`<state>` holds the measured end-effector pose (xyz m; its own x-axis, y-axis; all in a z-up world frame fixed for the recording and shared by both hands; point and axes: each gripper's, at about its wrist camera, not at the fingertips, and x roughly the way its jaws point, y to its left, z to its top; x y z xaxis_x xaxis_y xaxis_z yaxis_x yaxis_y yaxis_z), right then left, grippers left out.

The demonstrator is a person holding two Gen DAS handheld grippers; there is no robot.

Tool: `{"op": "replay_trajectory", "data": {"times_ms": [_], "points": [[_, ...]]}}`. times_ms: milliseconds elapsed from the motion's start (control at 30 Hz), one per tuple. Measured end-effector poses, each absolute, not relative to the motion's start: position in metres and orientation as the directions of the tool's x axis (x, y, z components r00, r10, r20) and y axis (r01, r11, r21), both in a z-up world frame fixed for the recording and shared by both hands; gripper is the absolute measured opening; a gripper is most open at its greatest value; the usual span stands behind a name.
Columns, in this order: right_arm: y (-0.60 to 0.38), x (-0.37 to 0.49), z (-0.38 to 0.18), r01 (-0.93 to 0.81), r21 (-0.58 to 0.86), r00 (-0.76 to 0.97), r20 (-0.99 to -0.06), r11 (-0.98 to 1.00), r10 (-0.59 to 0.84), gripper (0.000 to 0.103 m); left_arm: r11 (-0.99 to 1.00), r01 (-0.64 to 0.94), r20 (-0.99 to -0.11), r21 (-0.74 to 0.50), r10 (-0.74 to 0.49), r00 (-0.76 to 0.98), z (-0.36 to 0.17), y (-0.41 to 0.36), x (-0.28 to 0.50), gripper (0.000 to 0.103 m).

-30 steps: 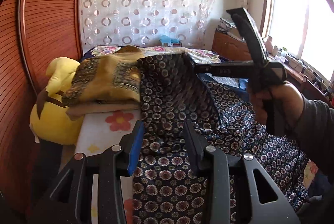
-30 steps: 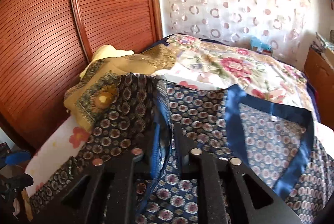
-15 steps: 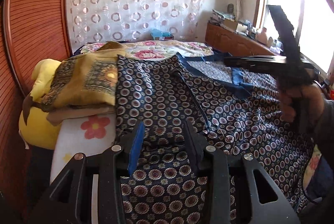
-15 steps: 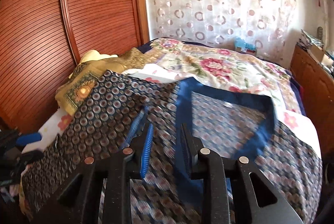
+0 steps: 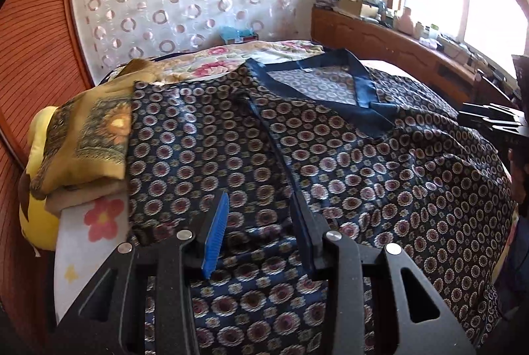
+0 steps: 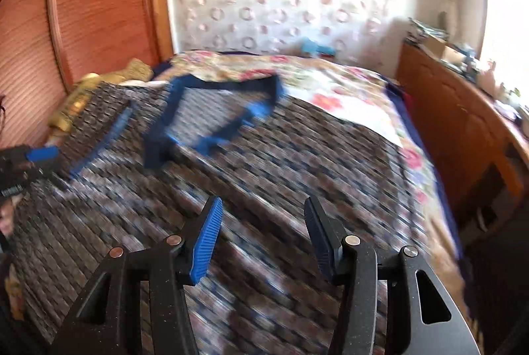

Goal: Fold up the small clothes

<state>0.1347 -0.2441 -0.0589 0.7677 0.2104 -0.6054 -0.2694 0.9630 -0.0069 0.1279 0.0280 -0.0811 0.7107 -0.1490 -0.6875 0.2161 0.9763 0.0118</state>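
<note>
garment: shirt (image 5: 380, 163), also seen blurred in the right wrist view (image 6: 264, 176)
colour: dark navy, printed all over with small round medallions in red and cream
trim: plain blue collar (image 5: 360, 87) and neck band forming a V; paler lining shows inside the opening
state: spread out, front up, lightly rippled, not flat at the edges
sleeve (image 5: 185, 140): laid out toward the left, its end resting against the yellow folded cloth
seam: a dark line runs from the neck down the front
place: on the bed, covering most of its near part, collar toward the far wall
</note>
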Motion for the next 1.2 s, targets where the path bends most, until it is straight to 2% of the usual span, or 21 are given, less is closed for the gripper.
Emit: {"op": "replay_trajectory", "data": {"times_ms": [300, 433, 667, 833, 967, 1100, 1200], "points": [[-0.300, 0.105, -0.071, -0.126, -0.012, 0.767, -0.636, 0.992, 0.090, 0.053, 0.958, 0.287, -0.693, 0.012, -0.199, 0.693, -0.078, -0.012, 0.133, 0.040], [-0.323, 0.105, -0.072, -0.064, 0.005, 0.746, -0.664, 0.998, 0.051, 0.053, 0.940, 0.338, -0.722, 0.043, -0.205, 0.661, -0.085, -0.035, 0.139, 0.040], [-0.339, 0.112, -0.074, -0.008, 0.053, 0.719, -0.694, 0.999, 0.042, 0.053, 0.928, 0.373, -0.775, 0.022, -0.220, 0.593, -0.101, -0.051, 0.151, 0.040], [-0.349, 0.110, -0.075, 0.002, 0.108, 0.709, -0.701, 0.994, 0.075, 0.053, 0.923, 0.384, -0.772, -0.010, -0.252, 0.584, -0.105, -0.050, 0.156, 0.040], [-0.362, 0.108, -0.078, -0.006, 0.151, 0.703, -0.703, 0.989, 0.111, 0.053, 0.918, 0.395, -0.771, -0.015, -0.263, 0.581, -0.105, -0.052, 0.154, 0.044], [-0.370, 0.106, -0.080, -0.022, 0.185, 0.700, -0.699, 0.982, 0.148, 0.044, 0.912, 0.409, -0.771, -0.025, -0.278, 0.573, -0.105, -0.054, 0.154, 0.048], [-0.375, 0.100, -0.080, -0.036, 0.207, 0.698, -0.695, 0.978, 0.174, 0.035, 0.904, 0.426, -0.773, -0.022, -0.286, 0.566, -0.107, -0.058, 0.156, 0.055]]}}
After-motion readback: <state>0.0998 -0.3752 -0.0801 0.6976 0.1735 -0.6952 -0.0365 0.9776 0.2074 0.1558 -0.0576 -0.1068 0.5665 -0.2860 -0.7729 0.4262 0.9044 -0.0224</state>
